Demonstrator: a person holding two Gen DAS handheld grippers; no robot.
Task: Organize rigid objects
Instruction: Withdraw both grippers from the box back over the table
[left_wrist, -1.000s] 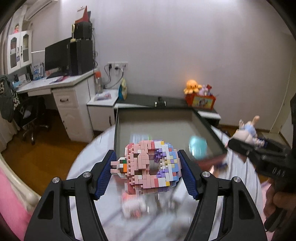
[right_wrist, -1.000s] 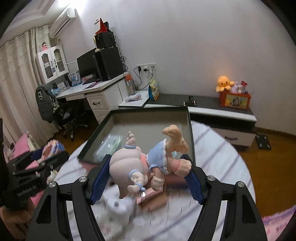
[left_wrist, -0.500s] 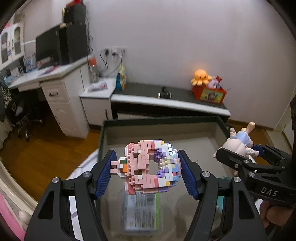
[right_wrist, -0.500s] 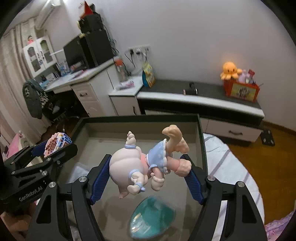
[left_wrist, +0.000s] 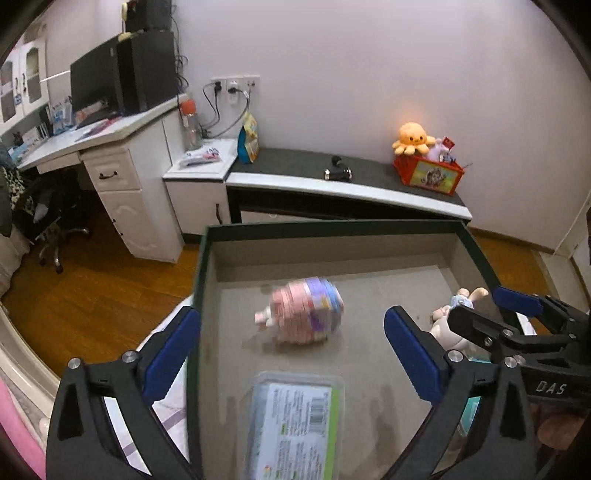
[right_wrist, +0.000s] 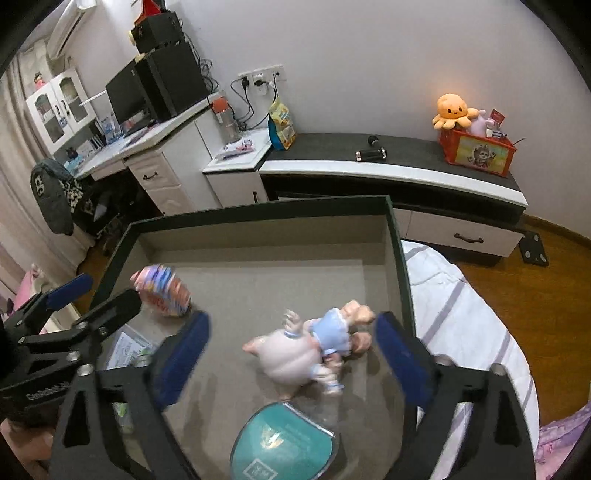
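Note:
My left gripper (left_wrist: 291, 343) is open above the dark-rimmed box (left_wrist: 207, 236). A pink and purple brick-built ring (left_wrist: 304, 312) is blurred below it, over the box's grey floor. My right gripper (right_wrist: 291, 350) is open too. A pink doll in a blue dress (right_wrist: 314, 343) is blurred between its fingers, down on or just over the box floor. The ring also shows in the right wrist view (right_wrist: 162, 291), and the doll in the left wrist view (left_wrist: 452, 317).
A clear packet with a green label (left_wrist: 295, 424) and a round teal-lidded container (right_wrist: 284, 443) lie in the box. The box (right_wrist: 397, 240) stands on a white striped cloth (right_wrist: 472, 325). A low cabinet (right_wrist: 406, 173) and a desk (left_wrist: 92, 147) stand behind.
Both grippers have opened over the box. The brick ring and the doll have left the fingers and dropped toward the box floor.

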